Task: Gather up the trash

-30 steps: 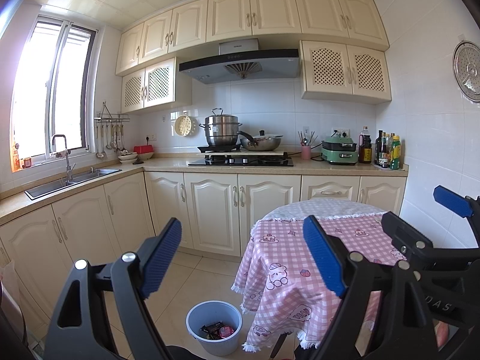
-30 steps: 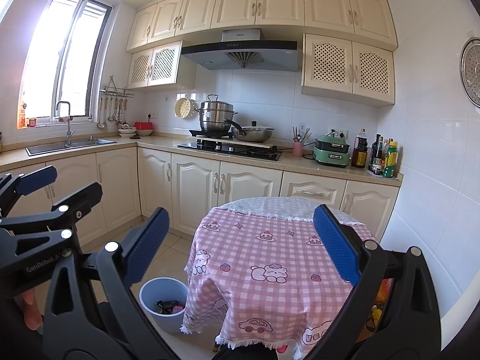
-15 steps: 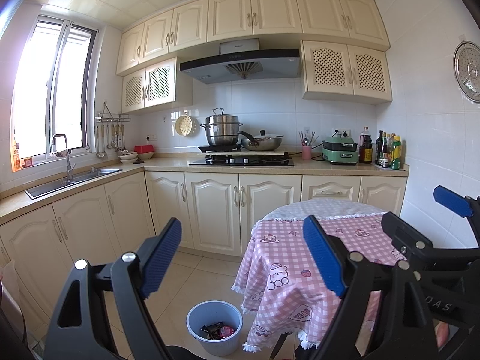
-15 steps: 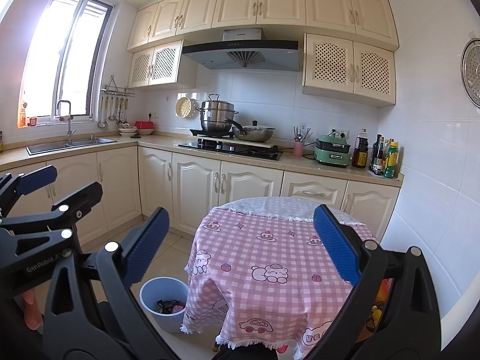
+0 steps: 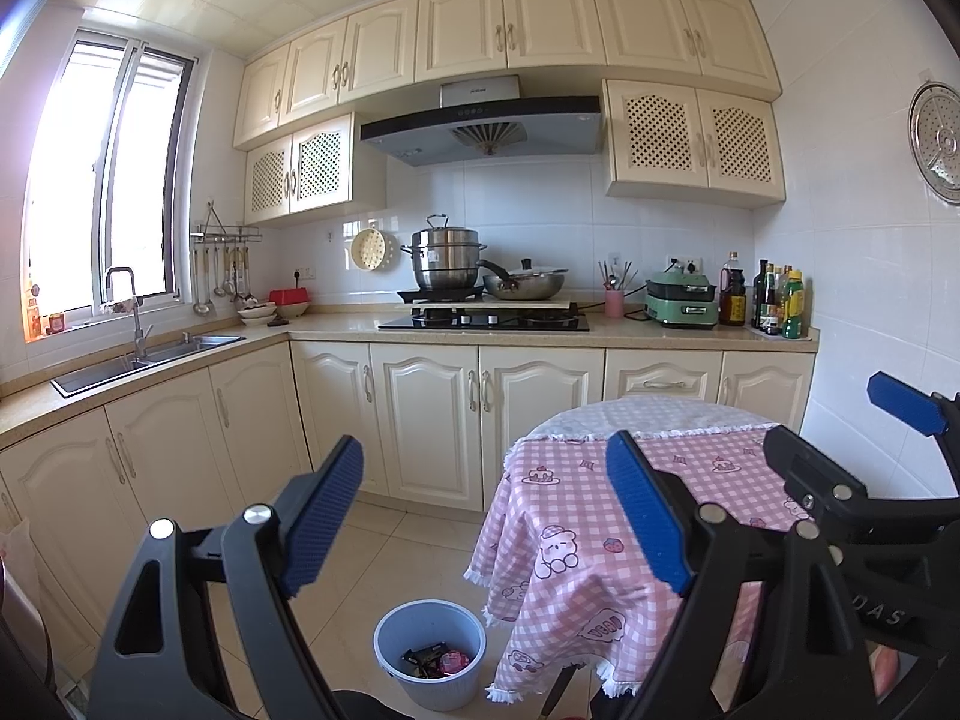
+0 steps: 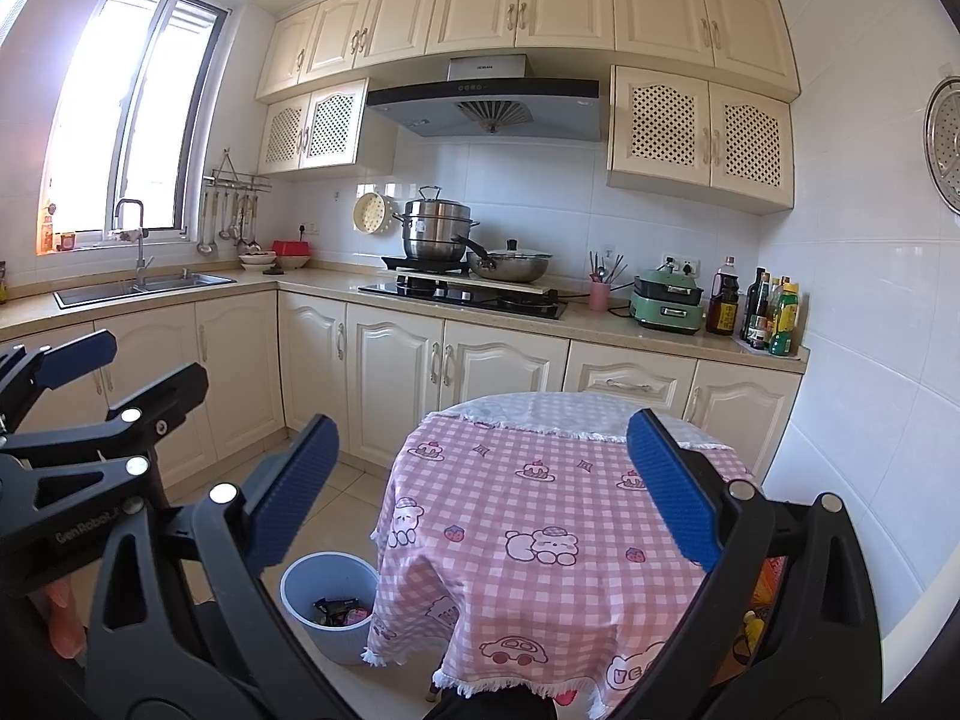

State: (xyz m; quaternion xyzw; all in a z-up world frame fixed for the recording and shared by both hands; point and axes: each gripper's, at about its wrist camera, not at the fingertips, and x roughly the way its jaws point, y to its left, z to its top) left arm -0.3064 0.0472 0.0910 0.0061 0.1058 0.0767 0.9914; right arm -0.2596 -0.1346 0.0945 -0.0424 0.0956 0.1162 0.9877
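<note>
**Both grippers hanging open over the kitchen, trash sitting in the bin**

The left gripper is hovering with its blue pads spread wide and nothing between them. The right gripper is doing the same, jaws apart and empty, pointing across the round table with its pink checked cloth. Down on the tiled floor, the pale blue bin is standing just beside the table's left edge, close against the hanging cloth. Dark and pink wrappers are lying inside it at the bottom. Behind, a steel pot is sitting on the hob.
</note>
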